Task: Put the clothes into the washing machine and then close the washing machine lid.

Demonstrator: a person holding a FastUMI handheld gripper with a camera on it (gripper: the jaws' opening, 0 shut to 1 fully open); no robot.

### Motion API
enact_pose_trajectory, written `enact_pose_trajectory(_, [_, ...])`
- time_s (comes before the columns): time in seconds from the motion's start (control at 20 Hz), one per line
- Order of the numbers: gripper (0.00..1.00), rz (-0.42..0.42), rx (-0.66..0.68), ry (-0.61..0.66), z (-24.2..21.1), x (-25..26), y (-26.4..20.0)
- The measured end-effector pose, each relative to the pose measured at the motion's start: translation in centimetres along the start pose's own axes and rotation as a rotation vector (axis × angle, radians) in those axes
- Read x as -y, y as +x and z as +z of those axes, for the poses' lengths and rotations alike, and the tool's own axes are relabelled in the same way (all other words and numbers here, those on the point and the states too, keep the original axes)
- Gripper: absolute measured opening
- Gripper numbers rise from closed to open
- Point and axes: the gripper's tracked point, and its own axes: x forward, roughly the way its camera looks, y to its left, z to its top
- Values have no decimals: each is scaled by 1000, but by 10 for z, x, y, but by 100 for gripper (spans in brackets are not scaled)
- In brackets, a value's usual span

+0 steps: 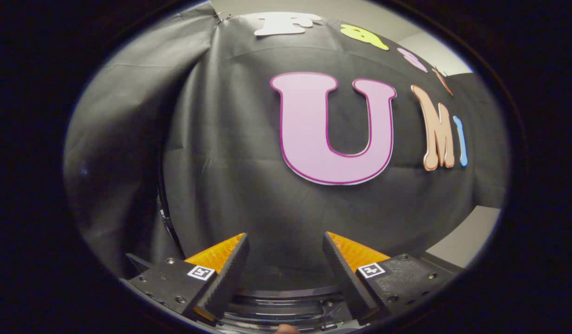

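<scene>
Between the two fingers, at the bottom centre of the frame: a curved band of dark, glossy, ringed material (286,304), read here as the rim of the washing machine's round opening or its lid; which of the two cannot be told from this angle.

Item 1, gripper (285,266). Fingers spread well apart, nothing between them, nothing pressed by either pad. Each finger carries a small square marker tag on its outer block. Both point forward and slightly upward at the booth wall, not down at the machine.

Item 2, washing machine rim, as above. Lies below and just ahead of the fingertips, mostly tucked under the gripper body. Its arc runs side to side across the gap, bowing away from the camera.

Item 3, booth wall (249,185). Black cloth, creased, hanging straight ahead and filling the middle and upper frame; a fold falls down the left side. Pale room wall (467,241) peeks out at lower right and along the top.

Item 4, clothes. Location cannot be told from this view.

Judgement: the governing relation is vertical. The machine sits beneath the line of the fingers, so the gripper would need to tilt downward before any work at the opening or lid. Stage of task uncertain; empty fingers fit either a fetch or the lid step.
</scene>
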Motion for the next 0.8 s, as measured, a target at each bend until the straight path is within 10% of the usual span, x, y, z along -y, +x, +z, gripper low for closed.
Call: enact_pose_trajectory(0.8, [96, -8, -111, 31, -29, 2, -37])
